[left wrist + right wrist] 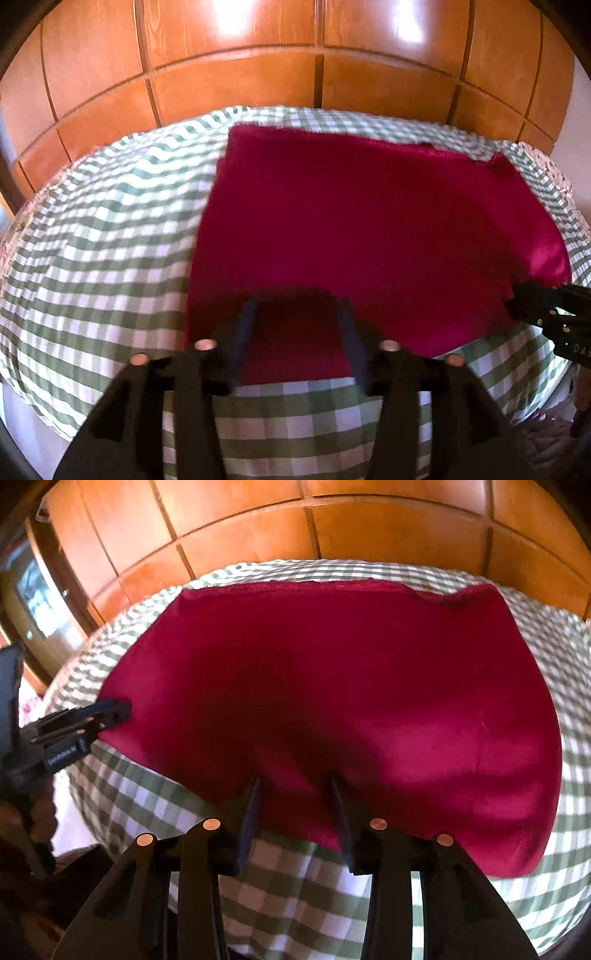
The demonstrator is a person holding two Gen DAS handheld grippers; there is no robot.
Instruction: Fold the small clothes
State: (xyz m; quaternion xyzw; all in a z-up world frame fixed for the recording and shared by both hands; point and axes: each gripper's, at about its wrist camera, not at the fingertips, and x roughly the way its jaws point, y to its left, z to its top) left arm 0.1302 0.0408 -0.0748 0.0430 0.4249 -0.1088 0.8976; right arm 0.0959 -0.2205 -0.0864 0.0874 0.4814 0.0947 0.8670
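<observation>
A dark red garment (369, 229) lies spread flat on a green-and-white checked cloth (103, 236); it also shows in the right wrist view (332, 686). My left gripper (299, 306) is open, its fingers standing over the garment's near edge at the left corner. My right gripper (295, 782) is open over the near edge further right. Each gripper appears in the other's view: the right one (517, 302) at the garment's right edge, the left one (118, 709) at its left corner.
The checked cloth (177, 805) covers a rounded table. Orange wooden cabinet panels (295, 62) stand close behind it. A glass-fronted dark frame (33, 590) is at the far left. The table's near edge drops away below the grippers.
</observation>
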